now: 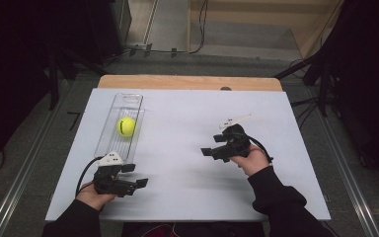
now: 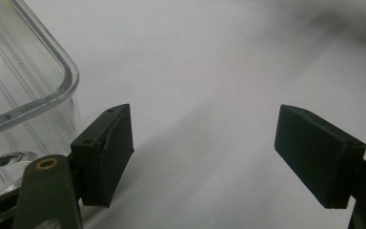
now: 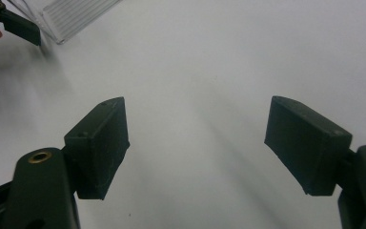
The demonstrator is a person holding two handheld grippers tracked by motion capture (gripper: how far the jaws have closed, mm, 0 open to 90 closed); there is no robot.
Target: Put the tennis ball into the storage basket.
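Your left gripper (image 2: 202, 157) rests low on the white table (image 1: 187, 123) with its fingers (image 2: 106, 152) spread apart and nothing between them; the near corner of the clear plastic tray (image 2: 24, 90) lies just beside its left finger. The tennis ball (image 1: 126, 126) sits inside that tray, farther along it. Your right gripper (image 3: 195, 148) is well apart from the tray, fingers (image 3: 100, 145) also spread, empty, over bare table.

Overhead forward-down; two close jaw-level views, shared tray (image 2: 38, 71).
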